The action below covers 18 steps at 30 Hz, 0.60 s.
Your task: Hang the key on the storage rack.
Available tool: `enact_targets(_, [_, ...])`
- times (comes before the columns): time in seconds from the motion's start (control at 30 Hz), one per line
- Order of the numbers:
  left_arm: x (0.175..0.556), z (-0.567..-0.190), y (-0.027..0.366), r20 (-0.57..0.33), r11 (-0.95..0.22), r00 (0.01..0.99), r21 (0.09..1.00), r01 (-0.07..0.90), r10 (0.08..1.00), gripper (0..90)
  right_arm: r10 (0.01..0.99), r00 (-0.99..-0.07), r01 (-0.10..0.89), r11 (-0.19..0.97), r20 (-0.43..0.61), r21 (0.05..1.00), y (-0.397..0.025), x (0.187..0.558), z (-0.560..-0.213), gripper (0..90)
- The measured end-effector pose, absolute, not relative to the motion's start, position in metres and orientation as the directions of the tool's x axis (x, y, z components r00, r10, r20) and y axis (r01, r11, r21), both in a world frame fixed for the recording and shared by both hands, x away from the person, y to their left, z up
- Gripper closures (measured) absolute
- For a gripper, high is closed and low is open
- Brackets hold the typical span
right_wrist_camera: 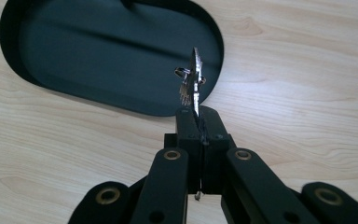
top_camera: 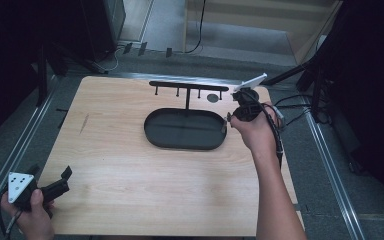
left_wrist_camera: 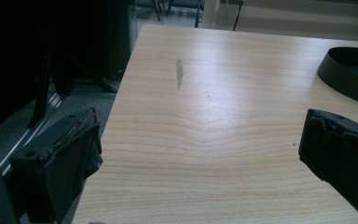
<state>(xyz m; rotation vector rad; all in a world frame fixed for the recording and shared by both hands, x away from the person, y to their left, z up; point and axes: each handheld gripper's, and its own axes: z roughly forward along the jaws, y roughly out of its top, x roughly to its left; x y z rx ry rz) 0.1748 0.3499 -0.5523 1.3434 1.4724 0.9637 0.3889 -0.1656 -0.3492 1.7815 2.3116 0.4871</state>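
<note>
Black jaws of my right gripper [right_wrist_camera: 198, 114] stood pressed together at the bottom of the right gripper view, pinching a small metal key [right_wrist_camera: 195, 81] on a ring; its blade stuck up edge-on above the right end of the black oval tray [right_wrist_camera: 23, 70]. From the high view, my right hand [top_camera: 254, 131] held that gripper [top_camera: 228, 118] just beside the tray's right rim [top_camera: 152, 137], in front of the hook rack [top_camera: 188, 86] that rose from the tray's far side. My left gripper [top_camera: 66, 179] rested at the near left corner of the wooden table [top_camera: 130, 190], well apart from the tray, its jaws spread wide with bare tabletop [left_wrist_camera: 223, 140] between them.
</note>
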Motion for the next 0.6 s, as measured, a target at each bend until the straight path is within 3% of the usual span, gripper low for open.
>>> enact_targets(0.23, [0.175, -0.552, 0.35, -0.104, 0.101, -0.008, 0.948, 0.303, 0.995, 0.0, 0.964, -0.262, 0.896, 0.229, 0.036, 0.381, -0.152, 0.402, -0.319, 89.8])
enact_targets(0.6, [0.175, -0.552, 0.351, -0.115, 0.111, -0.006, 0.947, 0.301, 0.993, 0.0, 0.968, -0.252, 0.893, 0.227, 0.013, 0.389, -0.133, 0.419, -0.313, 89.7])
